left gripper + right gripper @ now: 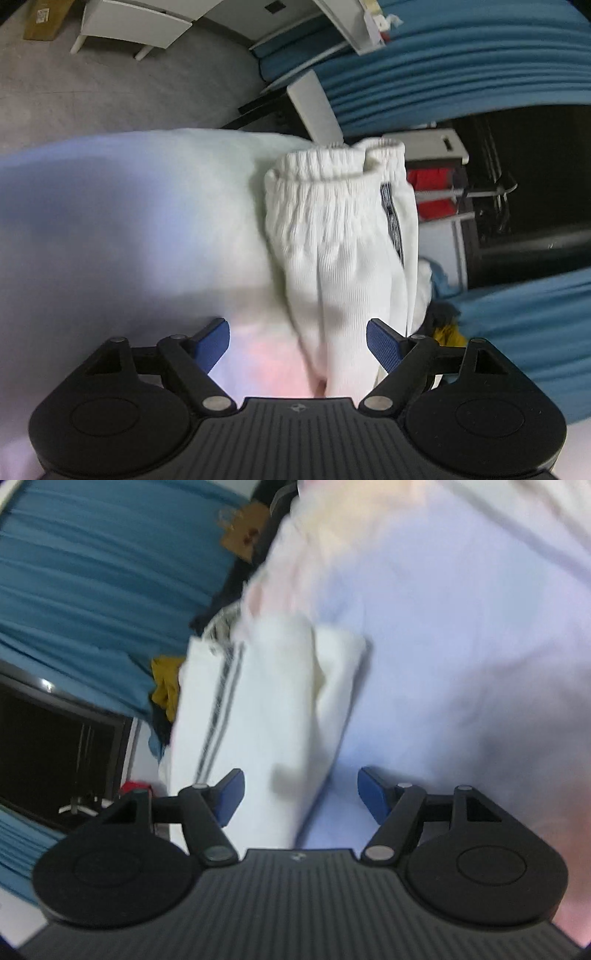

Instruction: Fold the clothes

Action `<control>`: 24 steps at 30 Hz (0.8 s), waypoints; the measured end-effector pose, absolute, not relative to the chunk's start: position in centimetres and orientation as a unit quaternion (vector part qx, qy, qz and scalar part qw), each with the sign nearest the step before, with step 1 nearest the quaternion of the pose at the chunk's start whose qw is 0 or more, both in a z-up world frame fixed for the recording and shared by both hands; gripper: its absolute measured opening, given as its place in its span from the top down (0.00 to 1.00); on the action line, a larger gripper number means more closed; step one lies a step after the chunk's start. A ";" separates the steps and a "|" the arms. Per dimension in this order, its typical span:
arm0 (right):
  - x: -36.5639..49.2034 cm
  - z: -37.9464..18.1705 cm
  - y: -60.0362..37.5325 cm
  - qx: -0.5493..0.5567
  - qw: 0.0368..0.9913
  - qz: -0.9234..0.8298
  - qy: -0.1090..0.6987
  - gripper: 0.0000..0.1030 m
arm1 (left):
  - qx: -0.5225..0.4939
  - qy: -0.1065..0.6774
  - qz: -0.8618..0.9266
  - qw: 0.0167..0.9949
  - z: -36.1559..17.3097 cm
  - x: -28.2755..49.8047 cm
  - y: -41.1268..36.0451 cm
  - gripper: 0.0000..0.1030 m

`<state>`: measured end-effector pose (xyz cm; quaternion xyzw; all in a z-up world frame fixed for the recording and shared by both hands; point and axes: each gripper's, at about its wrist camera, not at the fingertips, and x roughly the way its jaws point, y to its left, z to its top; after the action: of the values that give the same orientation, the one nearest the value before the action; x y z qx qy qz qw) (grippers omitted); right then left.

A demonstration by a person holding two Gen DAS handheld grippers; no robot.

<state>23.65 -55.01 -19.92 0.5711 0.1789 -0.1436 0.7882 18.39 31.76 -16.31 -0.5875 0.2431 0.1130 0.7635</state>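
The white trousers (340,236) lie in a folded bundle on a pale, white-covered worktop (122,221), near its edge and just in front of both grippers. In the left wrist view the elastic, gathered waistband (321,166) is the far end of the bundle, standing up in a loose ring, and a dark patterned side stripe (391,218) runs down the trousers to the right of the waistband. The fabric is ribbed and falls toward the camera in a soft fold.

The left gripper (297,343) has its blue-padded fingers (384,345) spread apart, one on each side of the near end of the trousers; the cloth passes between them, but the pads are not pressed onto it.

In the right wrist view the trousers (266,709) appear as a long folded strip, with the dark stripe (218,709) on their left side and a doubled layer of cloth on their right. The right gripper (299,794) is likewise spread wide, its fingers (231,794) flanking the near end of the trousers without clamping it. The picture is motion-blurred, so finer contact cannot be told.

Beyond the trousers, off the worktop's edge, hang blue curtains (92,572). A mustard-yellow cloth (166,686) lies just left of the trousers in the right wrist view, and something red (432,195) sits beyond the waistband in the left wrist view.
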 end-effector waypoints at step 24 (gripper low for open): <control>22.4 -13.9 -54.8 0.470 0.856 -0.195 0.087 0.89 | -0.519 0.201 0.110 0.824 -8.1 21.2 33.7 0.88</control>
<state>22.40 -54.83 -13.88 0.4701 0.0873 -0.1952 0.8563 21.22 33.71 -8.12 -0.5189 0.2008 0.1104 0.8235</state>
